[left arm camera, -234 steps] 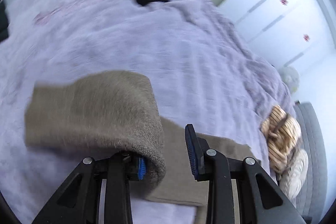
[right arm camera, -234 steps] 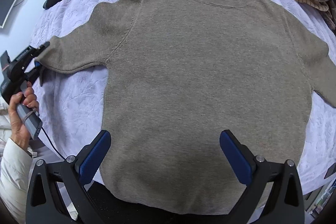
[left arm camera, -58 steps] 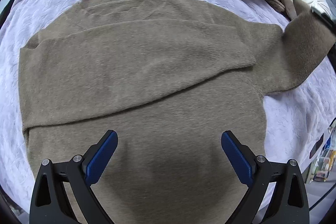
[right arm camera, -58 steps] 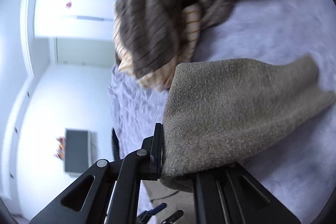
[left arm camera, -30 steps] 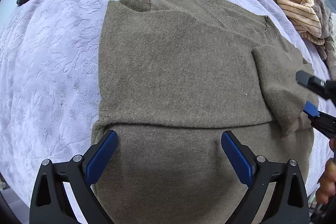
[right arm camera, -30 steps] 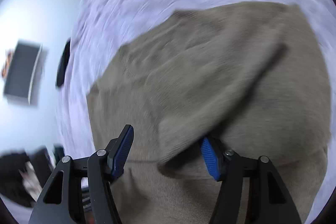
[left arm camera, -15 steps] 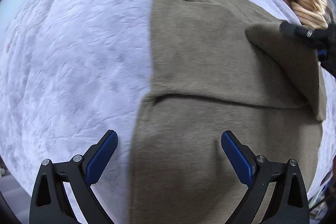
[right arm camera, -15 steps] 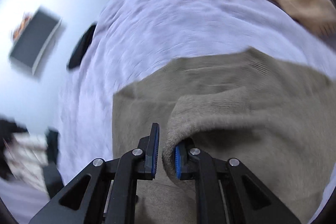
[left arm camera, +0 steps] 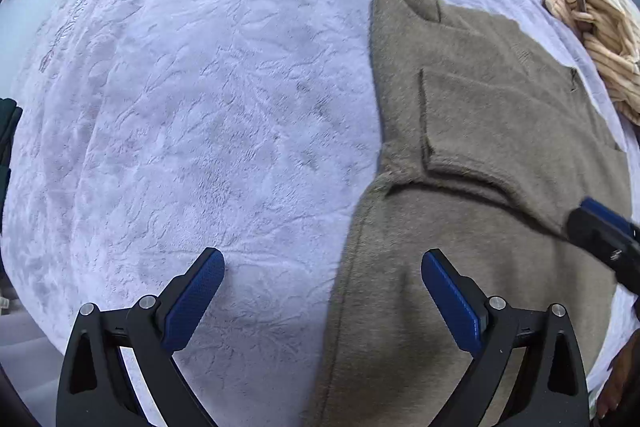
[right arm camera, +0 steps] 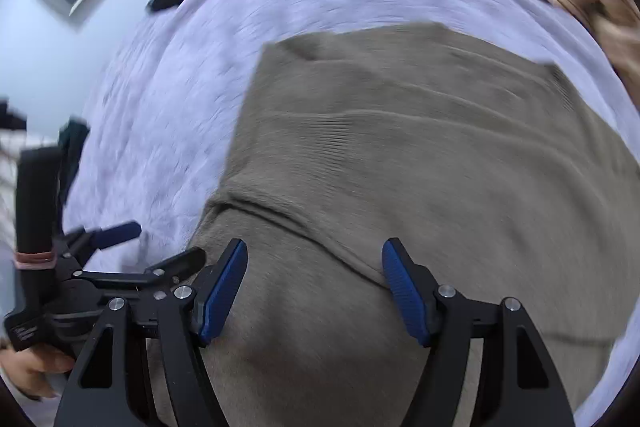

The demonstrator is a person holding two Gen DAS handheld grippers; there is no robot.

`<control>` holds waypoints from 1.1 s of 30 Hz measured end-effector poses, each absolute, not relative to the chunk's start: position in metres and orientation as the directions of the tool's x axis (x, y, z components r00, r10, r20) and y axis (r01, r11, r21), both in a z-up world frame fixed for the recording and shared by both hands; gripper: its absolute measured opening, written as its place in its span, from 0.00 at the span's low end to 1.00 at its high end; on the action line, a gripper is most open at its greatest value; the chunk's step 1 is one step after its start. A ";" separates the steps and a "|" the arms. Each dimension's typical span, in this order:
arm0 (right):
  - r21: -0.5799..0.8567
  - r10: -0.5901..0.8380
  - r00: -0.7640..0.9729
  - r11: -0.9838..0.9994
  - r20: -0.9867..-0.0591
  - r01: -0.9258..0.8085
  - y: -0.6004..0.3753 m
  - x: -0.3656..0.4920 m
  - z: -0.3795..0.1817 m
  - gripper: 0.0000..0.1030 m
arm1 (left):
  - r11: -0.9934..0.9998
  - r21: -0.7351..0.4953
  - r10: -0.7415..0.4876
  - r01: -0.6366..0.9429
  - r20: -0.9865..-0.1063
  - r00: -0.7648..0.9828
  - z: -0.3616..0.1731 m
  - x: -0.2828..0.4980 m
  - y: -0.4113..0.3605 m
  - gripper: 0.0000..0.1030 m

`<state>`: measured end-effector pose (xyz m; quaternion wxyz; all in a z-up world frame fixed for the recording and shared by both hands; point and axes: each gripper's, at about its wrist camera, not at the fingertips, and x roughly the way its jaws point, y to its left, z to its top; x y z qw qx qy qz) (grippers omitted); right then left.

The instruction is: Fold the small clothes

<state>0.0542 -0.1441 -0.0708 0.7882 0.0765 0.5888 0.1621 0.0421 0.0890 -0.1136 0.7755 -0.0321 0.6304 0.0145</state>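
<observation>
sweater [left arm camera: 480, 131]: sleeves folded in | left gripper [left arm camera: 322, 301]: held open at its left edge | right gripper [right arm camera: 314, 285]: held open above it

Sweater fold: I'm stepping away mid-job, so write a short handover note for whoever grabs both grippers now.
Left gripper: open, empty, above the sweater's left edge.
Right gripper: open, empty, over the lower body.
Taupe knit sweater lies flat on the lavender bedspread; striped garment piled beyond it.
Done: both sleeves are folded across the chest.
Left: fold the body, likely hem up toward the collar, then set it aside.
</observation>
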 end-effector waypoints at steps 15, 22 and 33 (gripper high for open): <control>0.616 0.407 0.470 0.402 -0.783 0.678 -0.416 -0.013 -0.134 0.45 | 0.996 -0.053 -0.069 0.070 -0.967 0.244 -0.113 0.126 -0.011 0.97; 0.671 0.368 0.562 0.448 -0.741 0.591 -0.425 0.000 -0.106 0.12 | 0.996 0.012 -0.007 0.089 -0.979 0.206 -0.145 0.144 -0.026 0.97; 0.625 0.418 0.469 0.442 -0.778 0.643 -0.444 -0.025 -0.132 0.14 | 0.997 0.026 0.010 0.067 -0.972 0.234 -0.125 0.139 -0.001 0.99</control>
